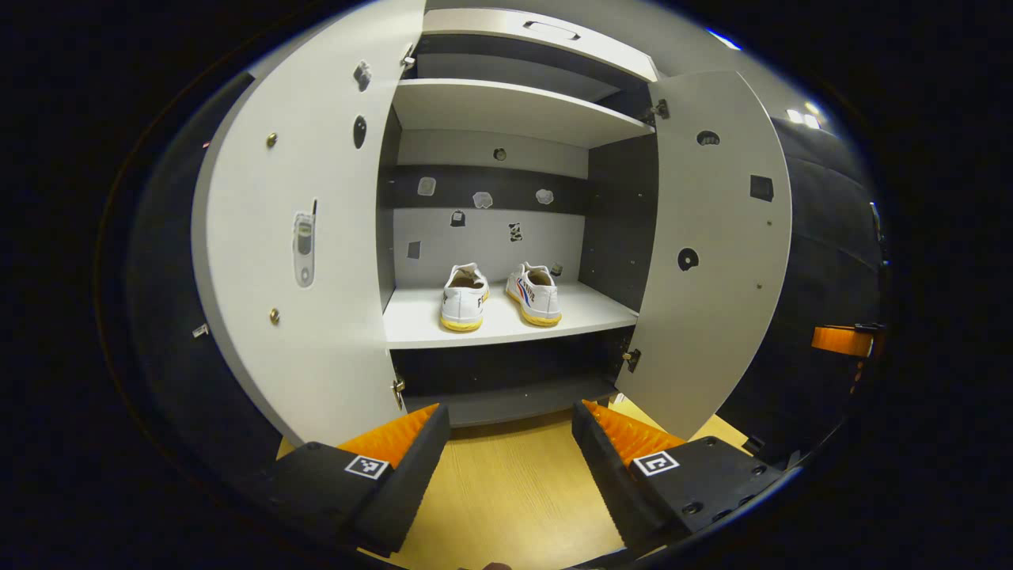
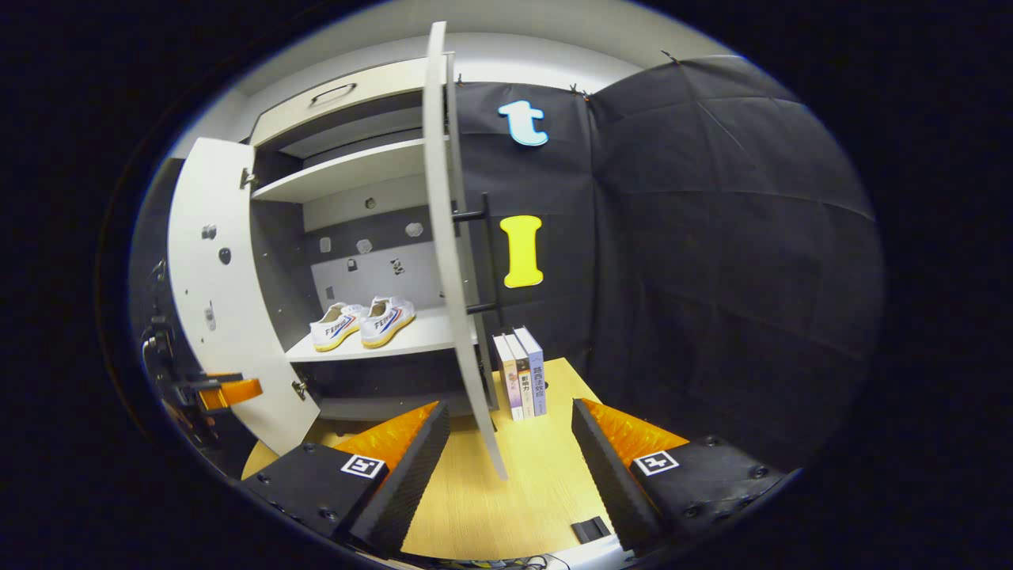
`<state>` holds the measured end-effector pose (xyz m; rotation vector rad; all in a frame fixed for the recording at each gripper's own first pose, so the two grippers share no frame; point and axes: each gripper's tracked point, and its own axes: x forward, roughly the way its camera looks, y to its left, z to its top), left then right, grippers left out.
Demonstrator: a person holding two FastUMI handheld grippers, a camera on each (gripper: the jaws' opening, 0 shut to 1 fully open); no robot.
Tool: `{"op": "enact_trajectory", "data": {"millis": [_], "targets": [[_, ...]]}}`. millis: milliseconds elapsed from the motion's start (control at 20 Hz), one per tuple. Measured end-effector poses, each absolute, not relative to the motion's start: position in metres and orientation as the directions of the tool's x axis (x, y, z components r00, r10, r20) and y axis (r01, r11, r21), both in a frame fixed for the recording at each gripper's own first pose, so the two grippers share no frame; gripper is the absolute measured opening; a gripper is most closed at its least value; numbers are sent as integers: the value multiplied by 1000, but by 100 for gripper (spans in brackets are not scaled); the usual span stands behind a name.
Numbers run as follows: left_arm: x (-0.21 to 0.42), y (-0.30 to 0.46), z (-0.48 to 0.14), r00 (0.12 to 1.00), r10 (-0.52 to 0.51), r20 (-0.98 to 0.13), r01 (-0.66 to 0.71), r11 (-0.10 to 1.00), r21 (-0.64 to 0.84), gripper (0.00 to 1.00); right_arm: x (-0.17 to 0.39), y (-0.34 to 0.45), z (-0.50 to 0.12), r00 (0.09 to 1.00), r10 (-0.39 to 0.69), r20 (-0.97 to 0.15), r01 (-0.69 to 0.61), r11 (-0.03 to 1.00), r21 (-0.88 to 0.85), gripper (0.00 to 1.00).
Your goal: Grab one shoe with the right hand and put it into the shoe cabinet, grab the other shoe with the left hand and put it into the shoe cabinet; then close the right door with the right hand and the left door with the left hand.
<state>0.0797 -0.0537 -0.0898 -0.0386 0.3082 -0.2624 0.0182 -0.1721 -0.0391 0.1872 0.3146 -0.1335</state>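
Two white shoes with yellow soles stand side by side on the cabinet's middle shelf (image 1: 419, 321): the left shoe (image 1: 464, 296) and the right shoe (image 1: 535, 294). The right gripper view shows the same pair (image 2: 362, 322) from the side. Both cabinet doors hang open: the left door (image 1: 301, 237) and the right door (image 1: 716, 245). My left gripper (image 1: 510, 451) is open and empty, in front of the cabinet above the wooden table (image 1: 514, 491). My right gripper (image 2: 510, 451) is open and empty too, and the right door's edge (image 2: 455, 261) stands between its fingers, farther off.
Three books (image 2: 521, 372) stand upright on the table beside the right door. A small black object (image 2: 589, 529) lies at the table's near edge. The other gripper (image 2: 214, 393) hovers at the left of the right gripper view. Black cloth walls surround the booth.
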Motion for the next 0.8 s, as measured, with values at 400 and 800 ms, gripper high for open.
{"op": "enact_trajectory", "data": {"millis": [400, 800], "targets": [[56, -78, -101, 948, -127, -293, 108, 991, -83, 95, 131, -232, -28, 965, -99, -241, 157, 959, 234, 98], [24, -65, -124, 936, -34, -349, -10, 992, -122, 95, 167, -221, -16, 976, -72, -204, 113, 973, 201, 96]]}}
